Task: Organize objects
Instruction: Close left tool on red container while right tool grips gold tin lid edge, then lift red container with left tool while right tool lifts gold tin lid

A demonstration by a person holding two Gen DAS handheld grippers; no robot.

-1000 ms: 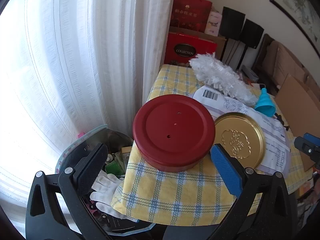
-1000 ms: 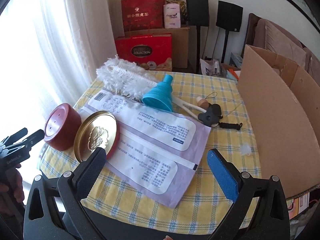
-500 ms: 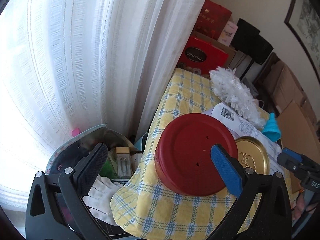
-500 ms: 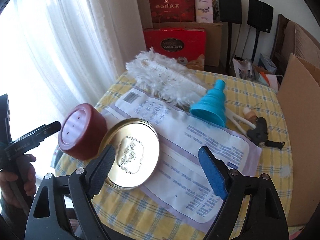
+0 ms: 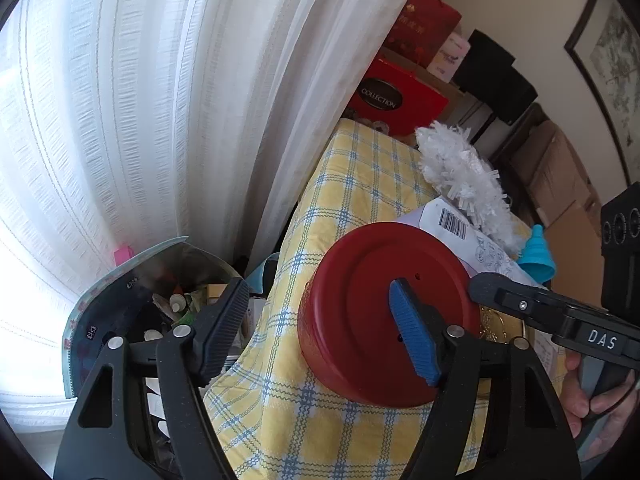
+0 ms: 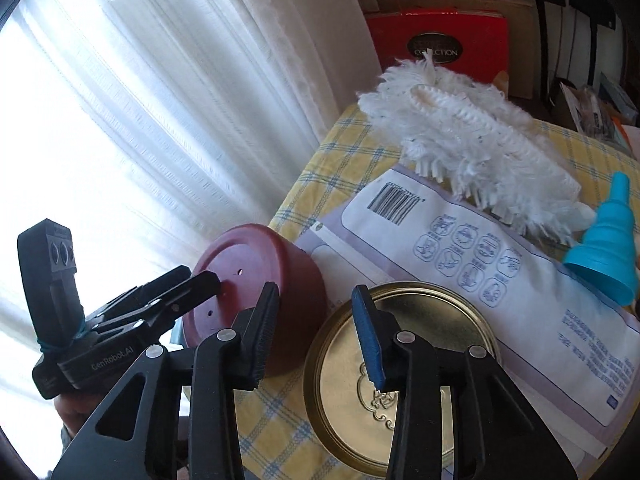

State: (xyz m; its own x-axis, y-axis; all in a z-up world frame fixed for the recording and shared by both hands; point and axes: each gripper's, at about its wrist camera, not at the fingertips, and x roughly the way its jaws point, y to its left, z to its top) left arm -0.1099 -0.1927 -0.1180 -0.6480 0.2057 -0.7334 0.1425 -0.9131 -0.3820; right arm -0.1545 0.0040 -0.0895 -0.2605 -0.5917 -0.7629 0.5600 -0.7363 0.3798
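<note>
A round red tin (image 5: 372,304) stands near the table's left edge on the yellow checked cloth (image 5: 360,168). A gold lid (image 6: 404,384) lies flat just right of it. My left gripper (image 5: 320,328) hovers over the tin's left part with its jaws closing. Its blue pad is above the tin's top, its black finger is off the table edge, and neither pad presses. My right gripper (image 6: 314,336) is also closing. The tin's right side and the lid's left rim show between its fingers, untouched.
A white duster (image 6: 472,148), a printed paper pack (image 6: 480,264) and a blue funnel (image 6: 608,256) lie further along the table. A white curtain (image 5: 160,120) hangs on the left. An open bin of clutter (image 5: 160,300) sits below the table edge. Red boxes (image 6: 440,40) stand behind.
Both grippers have come closer to the red tin and their jaws have narrowed. The right one swung left, from the paper pack to the gap between tin and lid.
</note>
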